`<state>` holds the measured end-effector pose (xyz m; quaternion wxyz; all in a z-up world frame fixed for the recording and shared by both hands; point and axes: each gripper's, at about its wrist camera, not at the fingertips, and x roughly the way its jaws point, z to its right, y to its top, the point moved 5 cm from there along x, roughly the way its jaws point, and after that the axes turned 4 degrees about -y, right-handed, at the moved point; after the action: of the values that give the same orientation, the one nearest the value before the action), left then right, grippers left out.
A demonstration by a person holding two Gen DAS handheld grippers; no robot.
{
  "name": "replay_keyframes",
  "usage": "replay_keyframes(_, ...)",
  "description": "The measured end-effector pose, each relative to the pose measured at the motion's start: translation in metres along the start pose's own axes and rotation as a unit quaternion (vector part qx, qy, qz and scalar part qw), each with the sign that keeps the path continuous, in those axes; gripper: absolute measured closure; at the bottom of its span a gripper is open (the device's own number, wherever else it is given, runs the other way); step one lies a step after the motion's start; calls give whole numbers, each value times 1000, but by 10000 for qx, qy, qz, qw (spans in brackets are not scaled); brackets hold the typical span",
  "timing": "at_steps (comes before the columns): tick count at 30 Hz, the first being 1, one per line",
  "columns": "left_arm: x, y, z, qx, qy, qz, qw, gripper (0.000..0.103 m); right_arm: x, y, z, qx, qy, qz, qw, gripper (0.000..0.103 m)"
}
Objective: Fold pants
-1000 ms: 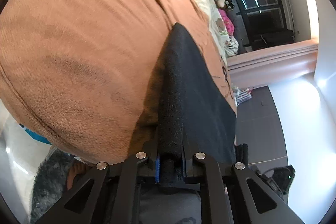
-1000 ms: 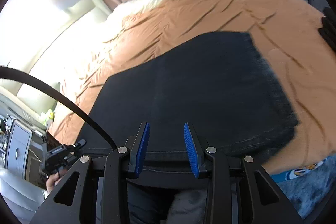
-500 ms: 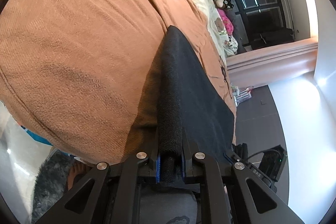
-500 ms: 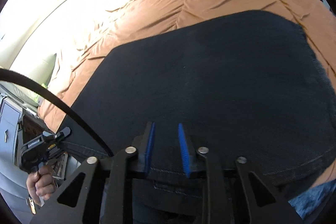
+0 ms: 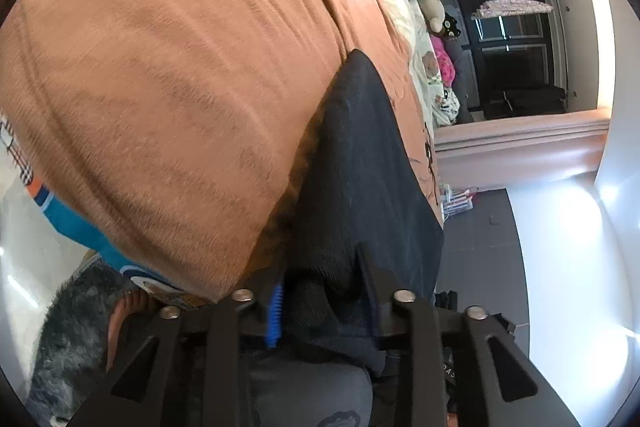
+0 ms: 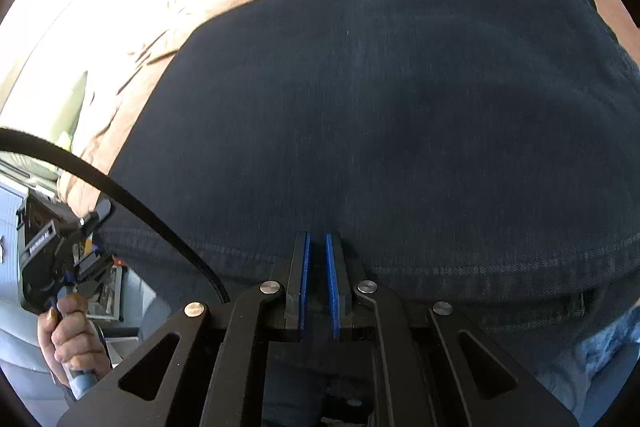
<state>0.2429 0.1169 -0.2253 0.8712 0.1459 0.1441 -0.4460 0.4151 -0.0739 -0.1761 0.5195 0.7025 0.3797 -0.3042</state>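
The left tool has just been opening; its jaws stand partly apart, with the pants' edge loose between them. It seems to be letting go. The pants lie flat on the bed. The right tool has just been closing on the waistband and now pinches it. A black cable hangs nearby. Toys sit far off.
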Motion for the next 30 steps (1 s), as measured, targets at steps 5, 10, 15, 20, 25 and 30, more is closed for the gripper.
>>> replay_keyframes(5,3,-2,0,-79,9,60,10000,62,2,-2,-10,-140,-131,-36,9998,98)
replay_keyframes(10,4,0,2,-80,86,146,9998,62,5,16,-22,-226,-269,50,9994,98)
replay_keyframes(15,2,0,2,-211,149,253,9993,62,23,41,-28,-201,-252,18,9995,98)
replay_keyframes(20,4,-1,5,-167,369,361,9985,62,35,66,-36,-245,-332,85,9991,98)
replay_keyframes(25,5,2,5,-161,539,430,9975,69,52,93,-44,-295,-457,148,9984,99)
replay_keyframes(30,5,2,2,-254,554,560,9966,69,70,115,-52,-355,-657,198,9970,99)
